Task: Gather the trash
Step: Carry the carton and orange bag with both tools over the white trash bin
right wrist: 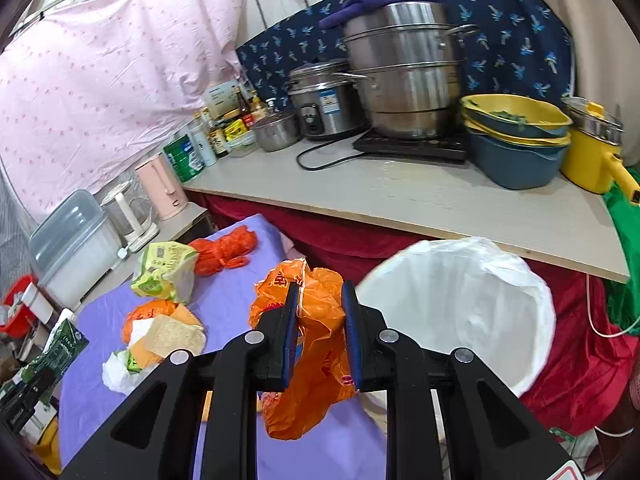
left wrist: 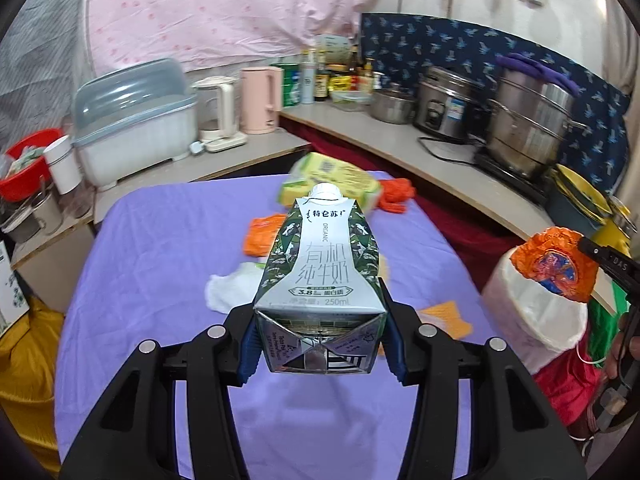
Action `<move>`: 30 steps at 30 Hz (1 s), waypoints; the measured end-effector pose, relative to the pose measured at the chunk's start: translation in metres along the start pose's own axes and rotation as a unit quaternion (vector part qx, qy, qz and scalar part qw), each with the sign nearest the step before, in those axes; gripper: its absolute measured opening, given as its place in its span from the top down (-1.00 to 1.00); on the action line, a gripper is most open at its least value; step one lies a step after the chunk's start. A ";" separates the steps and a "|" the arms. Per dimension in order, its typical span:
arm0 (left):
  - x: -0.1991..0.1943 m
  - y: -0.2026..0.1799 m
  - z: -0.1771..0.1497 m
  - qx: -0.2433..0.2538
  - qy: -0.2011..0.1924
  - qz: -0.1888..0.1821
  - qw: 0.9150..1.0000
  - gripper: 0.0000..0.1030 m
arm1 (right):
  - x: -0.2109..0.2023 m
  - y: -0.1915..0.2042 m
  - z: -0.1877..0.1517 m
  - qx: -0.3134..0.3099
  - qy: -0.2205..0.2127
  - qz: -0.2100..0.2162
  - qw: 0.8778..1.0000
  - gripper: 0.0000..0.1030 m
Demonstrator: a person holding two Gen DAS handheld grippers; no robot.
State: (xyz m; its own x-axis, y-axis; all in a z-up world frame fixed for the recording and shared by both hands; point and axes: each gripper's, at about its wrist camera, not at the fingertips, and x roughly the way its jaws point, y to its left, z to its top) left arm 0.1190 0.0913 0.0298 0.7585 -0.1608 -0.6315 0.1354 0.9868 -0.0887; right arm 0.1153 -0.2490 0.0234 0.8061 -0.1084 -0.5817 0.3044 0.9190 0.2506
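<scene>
My left gripper clamps a milk carton above the bench, hiding litter behind. My right gripper pinches an orange bag, bottom hidden, beside the bin.

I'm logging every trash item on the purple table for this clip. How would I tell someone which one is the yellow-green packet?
Start at the purple table and go to its far end, near the counter with the kettles. The yellow-green packet lies there, right beside a knotted orange bag. It is the only yellow-green, printed wrapper; its neighbours are orange plastic, white tissue or flat sponge.
</scene>
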 end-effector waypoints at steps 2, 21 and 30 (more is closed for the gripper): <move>-0.002 -0.019 0.000 0.010 0.002 -0.015 1.000 0.09 | -0.008 -0.014 -0.002 0.006 -0.003 -0.008 1.000 0.62; 0.022 -0.205 -0.012 0.117 0.037 -0.144 0.982 0.08 | -0.040 -0.143 -0.025 0.093 -0.016 -0.075 0.993 0.62; 0.047 -0.256 -0.024 0.146 0.064 -0.166 0.973 0.08 | -0.039 -0.164 -0.032 0.105 -0.011 -0.087 0.991 0.62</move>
State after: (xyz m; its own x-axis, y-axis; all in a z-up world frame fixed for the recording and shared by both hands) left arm 0.1050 -0.1685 0.0042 0.5583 -0.4486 -0.6979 0.5494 0.8303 -0.0942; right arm 0.0179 -0.3829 -0.0201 0.7420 -0.2692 -0.6140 0.5373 0.7865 0.3044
